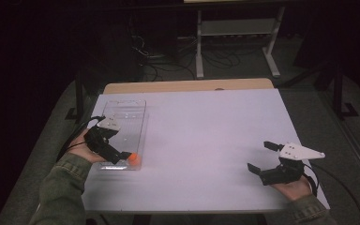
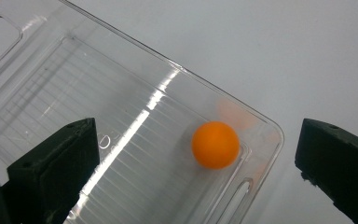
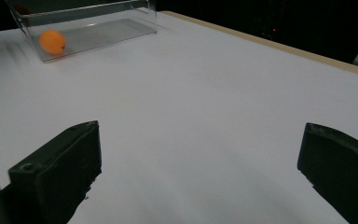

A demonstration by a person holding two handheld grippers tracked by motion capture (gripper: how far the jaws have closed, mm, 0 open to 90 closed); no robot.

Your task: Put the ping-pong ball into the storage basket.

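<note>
Two wide-open jaws of the left gripper (image 2: 196, 163) hang above the ball (image 2: 215, 144), gripping nothing, and the ball lies free in the near corner of the clear tray (image 2: 74, 93) at the table's (image 1: 206, 126) left side. By my reading the placing is done, with only the pull-away left. Well apart at the right, the right gripper (image 1: 262, 157) is open and empty too.
</note>
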